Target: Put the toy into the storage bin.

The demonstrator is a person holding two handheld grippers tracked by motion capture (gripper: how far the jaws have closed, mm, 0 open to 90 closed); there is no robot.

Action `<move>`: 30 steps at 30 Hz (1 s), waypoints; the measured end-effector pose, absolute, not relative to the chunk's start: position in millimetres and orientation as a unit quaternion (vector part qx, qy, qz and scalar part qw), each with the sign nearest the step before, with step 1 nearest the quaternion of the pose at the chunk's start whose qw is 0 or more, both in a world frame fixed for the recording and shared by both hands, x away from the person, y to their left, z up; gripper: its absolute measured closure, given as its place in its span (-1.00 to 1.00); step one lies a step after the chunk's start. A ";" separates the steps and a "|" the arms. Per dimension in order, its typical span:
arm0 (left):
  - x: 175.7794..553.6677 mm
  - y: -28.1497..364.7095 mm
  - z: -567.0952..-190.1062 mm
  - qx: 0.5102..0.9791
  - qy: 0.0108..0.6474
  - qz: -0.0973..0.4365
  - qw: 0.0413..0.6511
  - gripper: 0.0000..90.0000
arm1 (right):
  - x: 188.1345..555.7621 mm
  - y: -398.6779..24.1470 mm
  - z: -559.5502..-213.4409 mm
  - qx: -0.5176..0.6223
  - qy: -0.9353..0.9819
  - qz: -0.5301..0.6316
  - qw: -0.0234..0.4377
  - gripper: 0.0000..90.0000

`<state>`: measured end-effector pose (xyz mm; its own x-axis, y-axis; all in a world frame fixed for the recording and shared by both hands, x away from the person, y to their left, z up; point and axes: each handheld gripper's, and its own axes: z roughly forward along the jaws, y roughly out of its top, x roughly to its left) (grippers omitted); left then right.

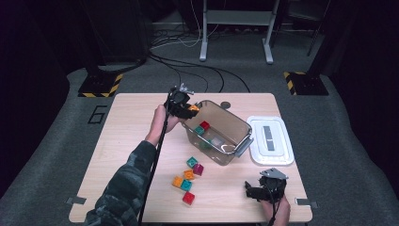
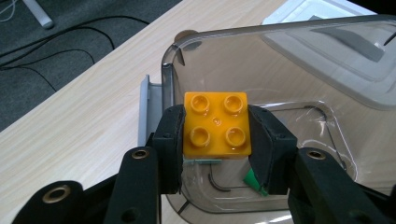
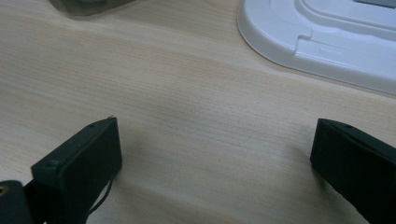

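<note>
Left gripper [image 2: 215, 135] pinching orange brick [image 2: 216, 124] between both pads, studs toward camera, held over near rim of clear bin [image 2: 327, 70]; in high view this sits centre frame, just above middle. Bin already holds red brick [image 1: 204, 125] and teal pieces. Step in hand, by judgement: carrying brick in for drop. Next move calls for jaws fully inside rim, then release. Loose bricks [image 1: 188, 176] lie lower centre. Right gripper [image 3: 210, 154] spread wide, nothing between jaws, low over table near white lid [image 3: 322, 42].

brick [image 2: 215, 123]: orange | bin [image 1: 235, 123]: clear smoky grey | lid [image 1: 271, 140]: white | table [image 1: 127, 136]: pale wood grain | jaws: black
</note>
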<state>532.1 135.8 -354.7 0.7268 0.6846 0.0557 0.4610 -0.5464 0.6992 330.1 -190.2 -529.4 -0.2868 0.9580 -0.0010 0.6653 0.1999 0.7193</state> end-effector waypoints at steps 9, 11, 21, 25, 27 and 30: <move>533.9 128.7 -359.2 0.868 0.332 0.159 0.333 0.30 | 330.1 -190.3 -529.4 0.549 0.739 0.313 0.234 -0.98; 533.7 128.0 -359.3 0.867 0.334 0.158 0.334 0.29 | 330.1 -190.2 -529.4 0.549 0.739 0.313 0.234 -0.98; 524.8 135.7 -349.8 0.857 0.342 0.158 0.351 -0.40 | 330.0 -190.3 -529.4 0.549 0.739 0.313 0.234 -0.98; 516.4 142.4 -343.1 0.853 0.342 0.165 0.359 -0.58 | 330.0 -190.3 -529.4 0.549 0.739 0.313 0.234 -0.98; 511.8 146.2 -340.9 0.852 0.343 0.166 0.360 -0.64 | 330.0 -190.3 -529.4 0.549 0.739 0.313 0.234 -0.98; 504.5 152.8 -339.6 0.845 0.348 0.177 0.365 -0.68 | 330.0 -190.3 -529.4 0.549 0.739 0.313 0.234 -0.98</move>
